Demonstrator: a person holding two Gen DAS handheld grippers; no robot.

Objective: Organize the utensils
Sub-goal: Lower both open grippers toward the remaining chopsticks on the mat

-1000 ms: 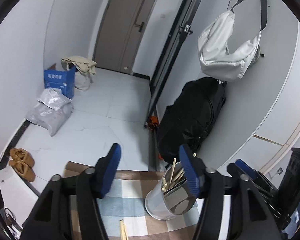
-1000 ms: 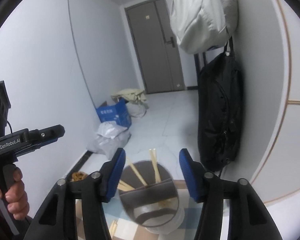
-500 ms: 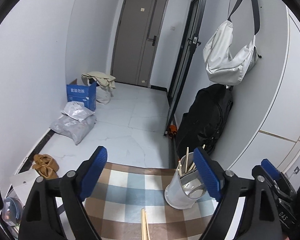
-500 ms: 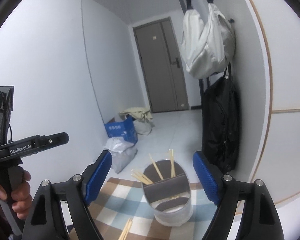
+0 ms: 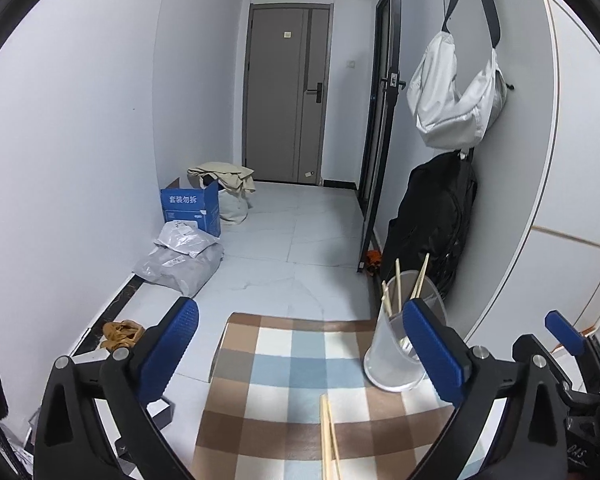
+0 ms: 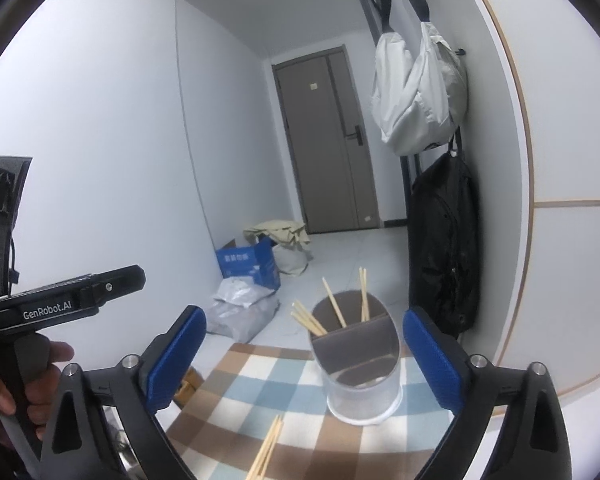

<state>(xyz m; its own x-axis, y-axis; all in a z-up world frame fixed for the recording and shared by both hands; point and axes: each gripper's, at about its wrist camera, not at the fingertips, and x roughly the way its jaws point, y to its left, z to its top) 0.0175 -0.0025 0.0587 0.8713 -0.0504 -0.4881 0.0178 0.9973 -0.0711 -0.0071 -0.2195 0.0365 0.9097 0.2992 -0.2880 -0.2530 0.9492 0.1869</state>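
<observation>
A clear plastic utensil holder [image 5: 382, 354] [image 6: 360, 380] with a grey divider stands at the far right of the checked cloth. Several wooden chopsticks [image 5: 398, 284] [image 6: 333, 303] stick up out of it. A loose pair of chopsticks [image 5: 329, 436] [image 6: 269, 450] lies on the cloth nearer to me. My left gripper [image 5: 300, 320] has its jaws opening wide, with nothing between them; the holder is ahead on its right. The jaws of my right gripper [image 6: 305, 320] are opening too, and the holder stands ahead of them, untouched.
The checked cloth [image 5: 284, 360] ends at a far edge above a white tiled floor. A black backpack [image 5: 436, 220] and a white bag [image 5: 452, 108] hang on the right wall. A blue box [image 5: 190, 208] and grey parcels [image 5: 180, 260] lie left. A hand [image 6: 4, 392] holds the left gripper.
Both grippers have drawn back from the holder and their jaws have spread wide. The holder now looks smaller and farther, and more cloth and the loose chopsticks show.
</observation>
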